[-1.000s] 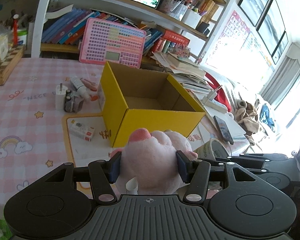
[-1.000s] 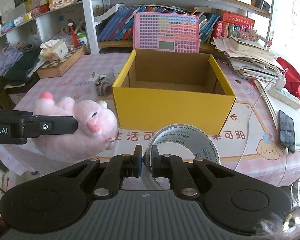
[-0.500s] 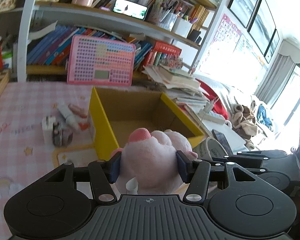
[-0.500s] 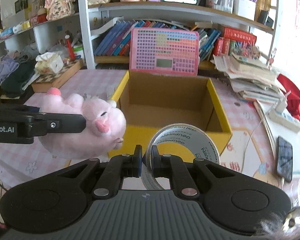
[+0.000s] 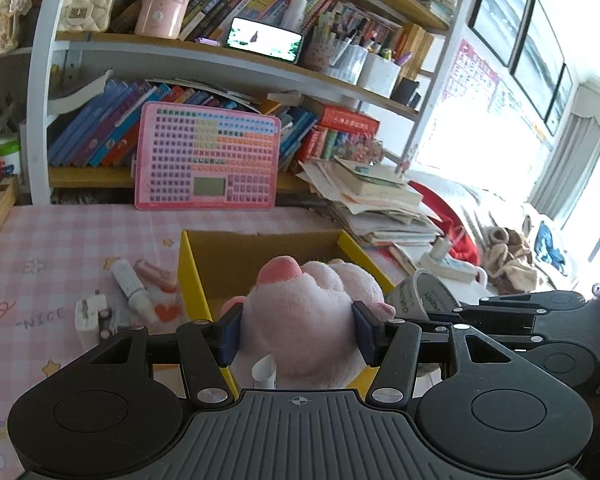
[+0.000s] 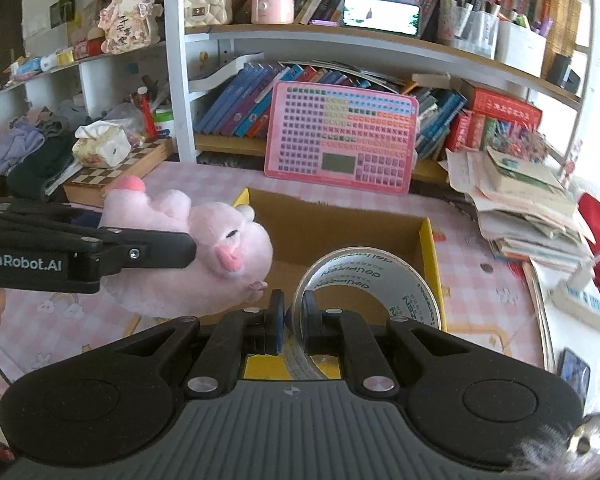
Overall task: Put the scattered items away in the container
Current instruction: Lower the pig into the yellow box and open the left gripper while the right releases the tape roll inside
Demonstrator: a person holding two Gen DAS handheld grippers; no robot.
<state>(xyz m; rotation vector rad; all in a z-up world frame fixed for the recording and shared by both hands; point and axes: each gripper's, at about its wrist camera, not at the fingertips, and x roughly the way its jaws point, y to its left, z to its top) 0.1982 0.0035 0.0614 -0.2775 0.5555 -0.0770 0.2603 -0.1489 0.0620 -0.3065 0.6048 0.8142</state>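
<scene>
A pink plush pig (image 5: 312,316) is squeezed between the pads of my left gripper (image 5: 298,332), which is shut on it. It hangs over the near left corner of the yellow cardboard box (image 5: 192,276), whose open brown inside shows beyond it. In the right wrist view my right gripper (image 6: 292,320) is shut on the wall of a clear tape roll (image 6: 380,276), held above the box's near edge (image 6: 430,252). The plush pig (image 6: 204,248) and the left gripper's fingers (image 6: 140,252) show to its left. The tape roll (image 5: 424,296) also shows beside the pig.
A white charger (image 5: 90,316), a white tube (image 5: 130,286) and a pink item (image 5: 156,272) lie left of the box on the checked cloth. A pink toy keyboard (image 5: 208,160) leans on the shelf behind. Stacked papers (image 6: 532,208), a power strip (image 6: 584,304) and a phone (image 6: 574,368) lie right.
Both grippers have moved forward and slightly up toward the box with the pig and the tape still held. The box's front wall has dropped below both loads.
</scene>
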